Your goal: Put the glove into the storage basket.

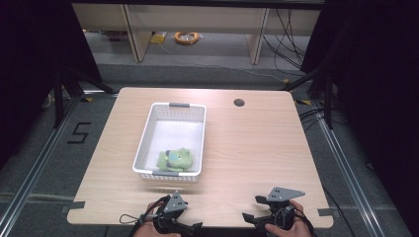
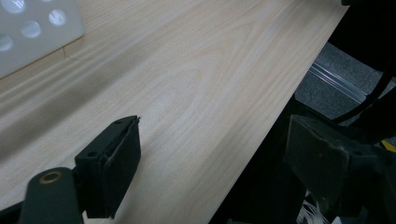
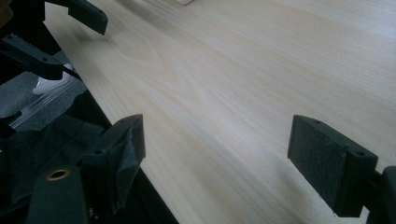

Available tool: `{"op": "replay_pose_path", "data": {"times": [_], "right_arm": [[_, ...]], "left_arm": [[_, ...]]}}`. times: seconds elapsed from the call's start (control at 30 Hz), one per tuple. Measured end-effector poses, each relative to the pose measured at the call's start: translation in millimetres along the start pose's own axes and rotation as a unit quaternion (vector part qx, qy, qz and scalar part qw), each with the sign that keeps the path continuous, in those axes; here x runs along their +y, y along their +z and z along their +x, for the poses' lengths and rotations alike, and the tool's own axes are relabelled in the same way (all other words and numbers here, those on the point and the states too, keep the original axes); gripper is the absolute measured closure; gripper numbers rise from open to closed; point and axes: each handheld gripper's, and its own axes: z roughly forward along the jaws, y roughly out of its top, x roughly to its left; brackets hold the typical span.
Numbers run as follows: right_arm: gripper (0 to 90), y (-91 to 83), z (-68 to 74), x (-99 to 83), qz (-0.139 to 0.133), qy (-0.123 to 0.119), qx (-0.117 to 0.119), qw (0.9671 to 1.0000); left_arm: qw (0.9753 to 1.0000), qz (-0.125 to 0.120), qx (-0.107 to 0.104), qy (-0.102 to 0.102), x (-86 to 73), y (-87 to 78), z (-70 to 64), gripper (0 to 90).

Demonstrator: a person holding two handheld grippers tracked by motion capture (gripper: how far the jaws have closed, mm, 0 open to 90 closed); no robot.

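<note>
Seemingly nothing is yet grasped: both the left gripper (image 1: 170,210) and right gripper (image 1: 269,210) are held spread apart at the near table edge (image 1: 207,219), so a reach toward the green toy (image 1: 174,159) in the white basket (image 1: 148,131) is called for.

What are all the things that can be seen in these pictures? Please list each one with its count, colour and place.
basket: one, white, perforated plastic, on the left half of the table.
soft toy: one, green, in the near end of the basket.
table: one, light wood, centre of the high view.
cable hole: one, dark, far right part of the table top.
cable coil: one, orange-yellow, on the floor beyond the table.
left tool: one, black, open, at the near edge, left.
right tool: one, black, open, at the near edge, right.
</note>
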Motion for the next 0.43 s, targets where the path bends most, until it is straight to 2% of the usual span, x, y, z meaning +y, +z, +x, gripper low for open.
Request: {"op": "replay_pose_path", "data": {"times": [0.17, 0.23, 0.27, 0.3, 0.33, 0.37, 0.4, 0.43], "right_arm": [[20.2, 2.1, -1.6, 0.3, 0.002, -0.01, 0.011, 0.9999], [20.2, 2.1, -1.1, 0.2, 0.008, -0.004, 0.013, 0.9999], [20.3, 1.6, -1.3, -0.1, 0.005, -0.009, 0.001, 0.9999], [20.3, 1.4, -1.2, -0.4, 0.005, -0.006, -0.005, 1.0], [20.3, 0.9, -1.3, -0.3, 0.003, -0.006, -0.007, 1.0], [20.3, 0.9, -1.4, -0.2, 0.003, -0.006, -0.006, 1.0], [20.3, 0.6, 1.0, -0.3, 0.007, 0.007, -0.003, 0.9999], [20.3, 0.8, -1.4, 0.0, 0.003, -0.008, -0.006, 0.9999]], "left_arm": [[1.0, 0.002, 0.003, 0.001, -0.3, 0.7, 0.0, 17.8], [1.0, 0.001, 0.001, 0.002, 0.1, 0.1, 0.4, 17.8], [0.9999, 0.0, -0.001, -0.01, -0.3, 0.2, -0.6, 17.8], [1.0, -0.001, 0.001, 0.0, 0.1, -0.3, 0.5, 17.8], [0.9999, -0.011, 0.002, -0.012, -0.2, 1.1, -0.8, 17.8], [0.9999, -0.009, 0.003, -0.013, -0.3, 1.0, -0.5, 17.8], [1.0, 0.001, 0.003, -0.001, 0.0, 0.1, 1.5, 17.8], [1.0, 0.003, 0.007, 0.002, 0.2, 0.1, 2.4, 17.8]]}}
